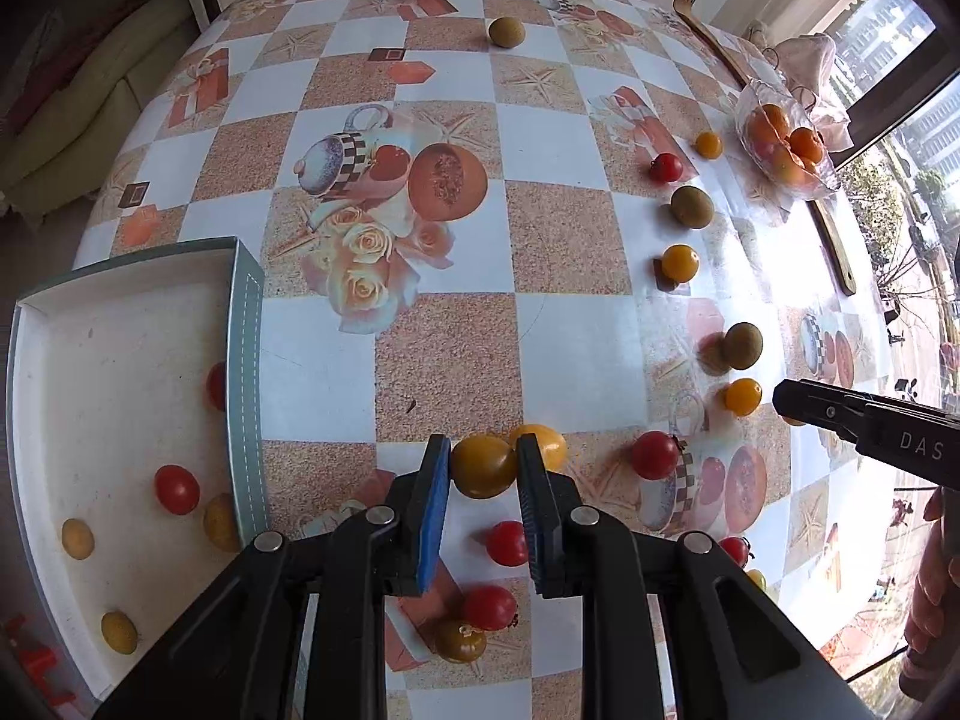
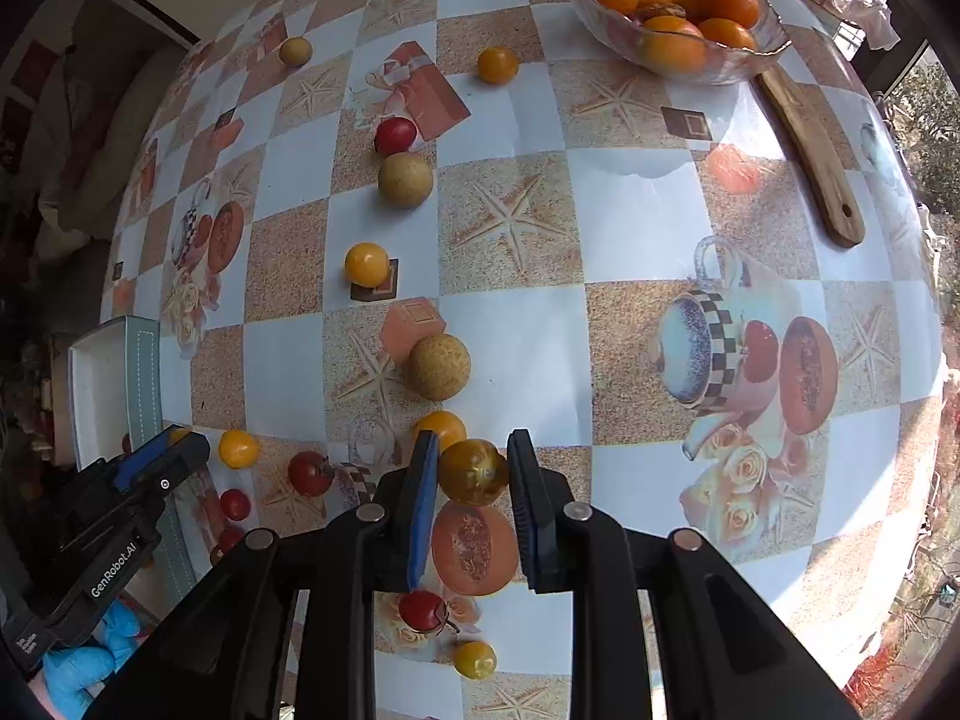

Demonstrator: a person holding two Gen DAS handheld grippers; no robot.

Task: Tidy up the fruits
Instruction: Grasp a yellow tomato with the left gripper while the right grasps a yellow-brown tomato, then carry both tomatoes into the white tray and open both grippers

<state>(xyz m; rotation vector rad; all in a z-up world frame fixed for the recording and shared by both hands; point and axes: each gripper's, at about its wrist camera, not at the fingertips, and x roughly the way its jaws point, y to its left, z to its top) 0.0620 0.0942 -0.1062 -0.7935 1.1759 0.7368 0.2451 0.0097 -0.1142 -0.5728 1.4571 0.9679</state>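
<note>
Left wrist view: blue-padded jaws of the left gripper are closed on a yellow tomato, both pads touching its sides, so it is gripped. Whether it is lifted off the tablecloth I cannot tell. A second yellow fruit sits just behind the right finger. Probably this one is bound for the white box, which lies close on the left, within easy reach. Box contents: two red tomatoes, one in the open and one half hidden by the wall, plus three yellowish-tan fruits near the front. Loose red tomatoes lie below the jaws; more fruit trails off to the right.

Right wrist view: right gripper holds a dark yellow tomato between its pads, jaws closed against it, stem scar facing the camera. Another yellow one sits just behind. Far right, a glass bowl holds several oranges, with a wooden utensil lying beside it. Tan round fruits and yellow and red tomatoes are scattered in a loose line between. Sorting looks partly done; most fruit remains on the table.
</note>
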